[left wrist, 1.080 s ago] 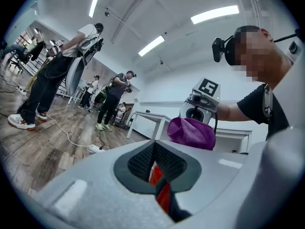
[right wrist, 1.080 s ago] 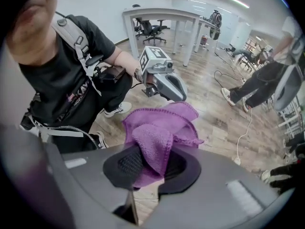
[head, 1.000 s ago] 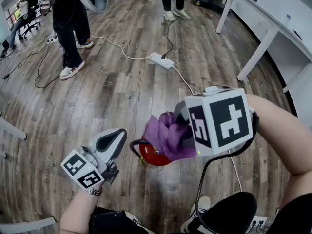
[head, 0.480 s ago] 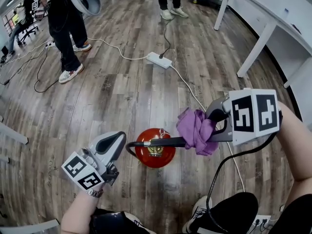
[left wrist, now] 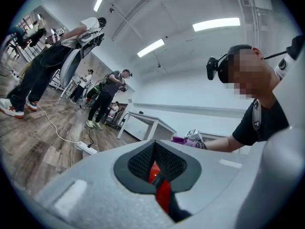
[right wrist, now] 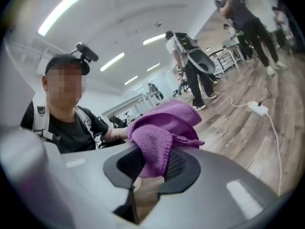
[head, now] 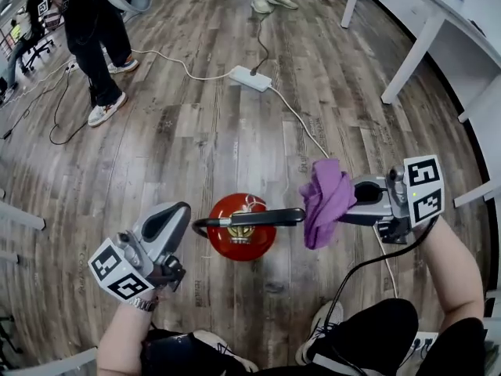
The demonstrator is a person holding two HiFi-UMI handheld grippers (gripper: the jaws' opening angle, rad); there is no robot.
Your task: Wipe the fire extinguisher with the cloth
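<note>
A red fire extinguisher (head: 241, 237) stands on the wood floor, seen from above, with its black hose (head: 258, 218) lying across its top. My left gripper (head: 184, 216) sits at the hose's left end. In the left gripper view (left wrist: 154, 151) its jaws stand nearly together, with a black strip and the red body (left wrist: 162, 194) in the narrow gap. My right gripper (head: 346, 207) is shut on a purple cloth (head: 325, 198), which hangs just right of the extinguisher at the hose's right end. That cloth (right wrist: 162, 128) bunches out of the right gripper's jaws (right wrist: 147, 168).
A white power strip (head: 249, 77) with cables lies on the floor beyond the extinguisher. A person (head: 92, 37) stands at the upper left. White desk legs (head: 411, 53) rise at the upper right. A cable (head: 383, 261) and my shoes (head: 333, 331) are below the right gripper.
The right gripper has carried the cloth from over the extinguisher's top out to its right and has rolled. The extinguisher's top now shows. The left gripper has stayed put.
</note>
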